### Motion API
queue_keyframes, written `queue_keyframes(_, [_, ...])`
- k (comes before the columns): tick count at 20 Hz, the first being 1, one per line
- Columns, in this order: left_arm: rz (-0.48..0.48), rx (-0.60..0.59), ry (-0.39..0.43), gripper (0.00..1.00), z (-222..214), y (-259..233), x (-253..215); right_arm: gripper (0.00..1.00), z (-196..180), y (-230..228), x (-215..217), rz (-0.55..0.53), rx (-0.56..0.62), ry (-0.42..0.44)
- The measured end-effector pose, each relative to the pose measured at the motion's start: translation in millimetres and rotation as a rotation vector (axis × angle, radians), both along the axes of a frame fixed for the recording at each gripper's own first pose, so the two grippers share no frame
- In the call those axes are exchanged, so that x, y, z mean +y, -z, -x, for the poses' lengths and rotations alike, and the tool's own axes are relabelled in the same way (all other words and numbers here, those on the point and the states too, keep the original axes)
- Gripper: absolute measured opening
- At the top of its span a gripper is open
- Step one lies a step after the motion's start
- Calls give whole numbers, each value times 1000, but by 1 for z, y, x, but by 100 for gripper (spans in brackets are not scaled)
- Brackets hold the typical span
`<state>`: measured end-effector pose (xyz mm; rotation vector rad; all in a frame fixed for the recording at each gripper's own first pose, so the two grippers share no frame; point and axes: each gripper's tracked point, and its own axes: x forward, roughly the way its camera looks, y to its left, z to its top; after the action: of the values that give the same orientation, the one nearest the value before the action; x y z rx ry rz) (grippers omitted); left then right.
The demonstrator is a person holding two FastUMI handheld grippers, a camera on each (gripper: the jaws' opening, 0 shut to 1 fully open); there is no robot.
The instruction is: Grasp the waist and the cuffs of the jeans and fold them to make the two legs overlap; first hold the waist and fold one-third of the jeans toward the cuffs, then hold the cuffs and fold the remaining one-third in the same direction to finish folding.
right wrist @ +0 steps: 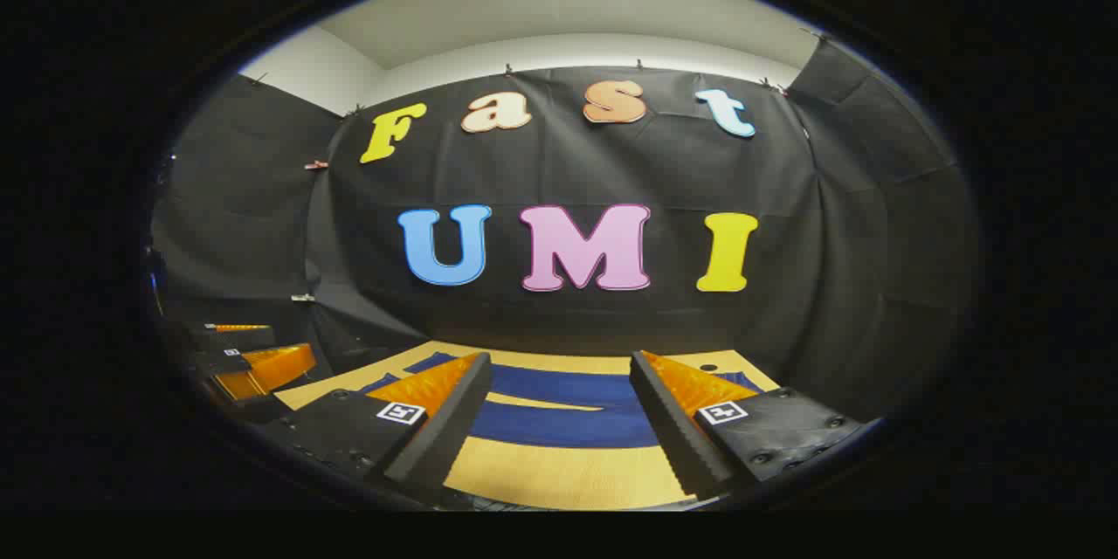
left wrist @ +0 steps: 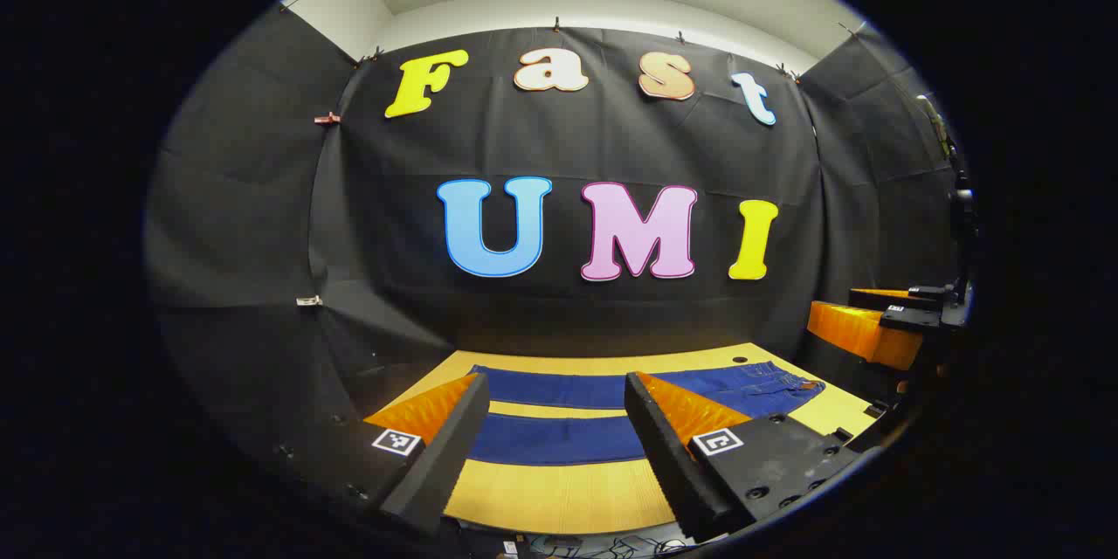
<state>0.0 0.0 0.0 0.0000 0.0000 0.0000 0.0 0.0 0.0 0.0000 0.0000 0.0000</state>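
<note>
The jeans [left wrist: 603, 410] are laid flat across the yellow table [left wrist: 559, 498], dark blue denim, both legs stretched out side by side as two long bands with a strip of tabletop seen between them. The waist end, with stitched seams and a pocket, is seen at the right in the left gripper view. In the right gripper view the jeans [right wrist: 568, 424] are spread across the table [right wrist: 559, 476] ahead of the fingers. The tabletop is shown with a fine ribbed grain, and a small dark round hole [left wrist: 740, 361] is set near its far edge.

The left gripper [left wrist: 555, 437] is held above the near table edge, jaws parted wide, nothing gripped. The right gripper [right wrist: 559, 419] is likewise spread wide and empty, well short of the denim. The right gripper [left wrist: 873, 327] is also caught at the right edge of the left gripper view, and the left gripper [right wrist: 253, 362] at the left edge of the right gripper view.
</note>
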Motion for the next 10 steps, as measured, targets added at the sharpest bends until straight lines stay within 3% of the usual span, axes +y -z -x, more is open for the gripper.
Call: queue_keyframes(10, [-20, 10, 27, 97, 3, 7, -14, 97, 5, 5, -3, 9, 13, -1])
